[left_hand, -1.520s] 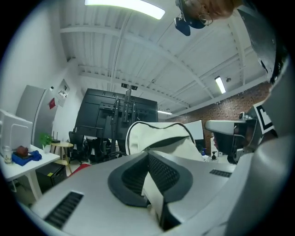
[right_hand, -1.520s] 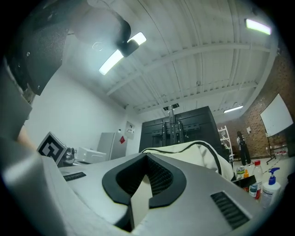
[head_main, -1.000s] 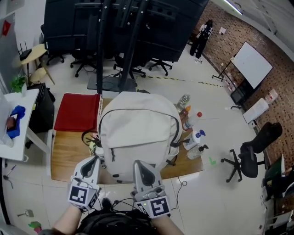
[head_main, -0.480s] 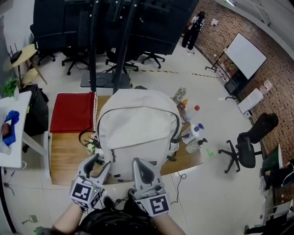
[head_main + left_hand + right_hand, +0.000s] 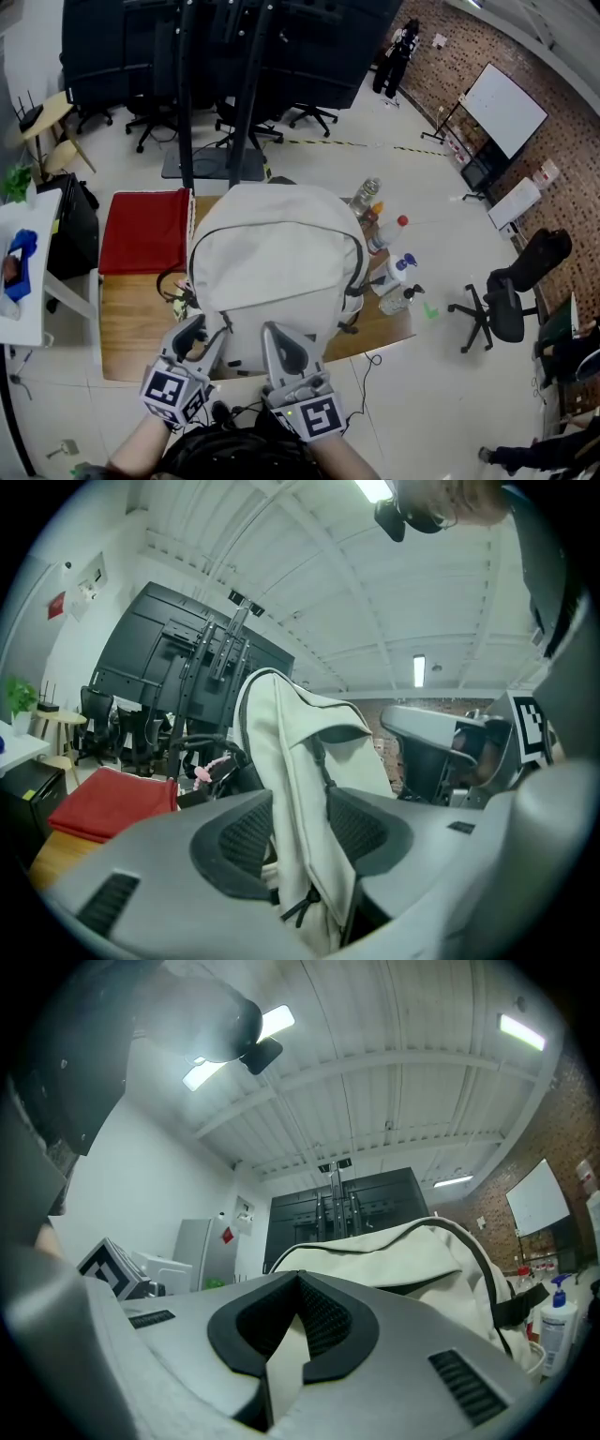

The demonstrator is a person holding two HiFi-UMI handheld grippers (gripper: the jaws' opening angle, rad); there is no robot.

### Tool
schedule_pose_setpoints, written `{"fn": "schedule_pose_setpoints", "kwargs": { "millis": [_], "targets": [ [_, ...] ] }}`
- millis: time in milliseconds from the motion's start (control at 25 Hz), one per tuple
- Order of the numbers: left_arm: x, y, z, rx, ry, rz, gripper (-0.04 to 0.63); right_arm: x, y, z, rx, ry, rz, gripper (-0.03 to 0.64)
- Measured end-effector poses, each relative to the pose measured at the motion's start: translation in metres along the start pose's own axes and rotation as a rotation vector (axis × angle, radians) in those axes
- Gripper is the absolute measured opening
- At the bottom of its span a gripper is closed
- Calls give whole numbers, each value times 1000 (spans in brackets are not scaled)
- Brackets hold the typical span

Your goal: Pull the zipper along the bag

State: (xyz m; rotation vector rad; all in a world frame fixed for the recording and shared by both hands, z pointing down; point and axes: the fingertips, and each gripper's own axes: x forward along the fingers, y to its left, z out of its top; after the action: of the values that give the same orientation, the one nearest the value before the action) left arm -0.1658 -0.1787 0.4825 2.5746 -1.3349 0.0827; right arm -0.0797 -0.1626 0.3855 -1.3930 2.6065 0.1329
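White floor tiles (image 5: 422,169) and a brick wall (image 5: 525,56) with a whiteboard (image 5: 504,105) frame a low wooden surface (image 5: 131,314) on which a cream bag (image 5: 272,262) stands upright, a red cushion (image 5: 145,230) lying just beside it at the far left corner. Both tools sit at the bag's near, lower edge. The left hand-held gripper (image 5: 202,335) has just been opening its jaws, and they now stand wide apart with the bag's side seam between them. A black zipper pull cord (image 5: 302,907) hangs low in that gap, and neither pad clearly presses on the fabric. The right hand-held gripper (image 5: 277,337) rests against the bag's front with its jaws together; whether a fold of cloth is pinched at the tips cannot be told. A dark zipper line (image 5: 361,253) arcs over the bag's top and down its sides. To the bag's right stand a clear bottle (image 5: 366,192), a red-capped bottle (image 5: 401,223) and a blue-topped spray bottle (image 5: 401,267). Their contents and labels are too small to read. Each tool carries a cube with black-and-white square markers (image 5: 314,417).
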Motion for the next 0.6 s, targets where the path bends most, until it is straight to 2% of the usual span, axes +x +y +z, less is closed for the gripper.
{"fn": "schedule_pose_setpoints", "kwargs": {
  "millis": [80, 200, 320, 480, 600],
  "targets": [
    [1, 2, -1, -6, -5, 3, 182, 1, 1, -2, 9, 5, 7, 20],
    [1, 2, 1, 12, 10, 9, 157, 3, 2, -4, 17, 11, 15, 20],
    [0, 0, 3, -13, 14, 12, 134, 5, 3, -9, 27, 27, 24, 20],
    [1, 2, 4, -36, 2, -2, 80, 15, 14, -27, 56, 105, 81, 20],
    [1, 4, 0, -37, 1, -18, 66, 22, 23, -44, 79, 184, 121, 20]
  ]
}}
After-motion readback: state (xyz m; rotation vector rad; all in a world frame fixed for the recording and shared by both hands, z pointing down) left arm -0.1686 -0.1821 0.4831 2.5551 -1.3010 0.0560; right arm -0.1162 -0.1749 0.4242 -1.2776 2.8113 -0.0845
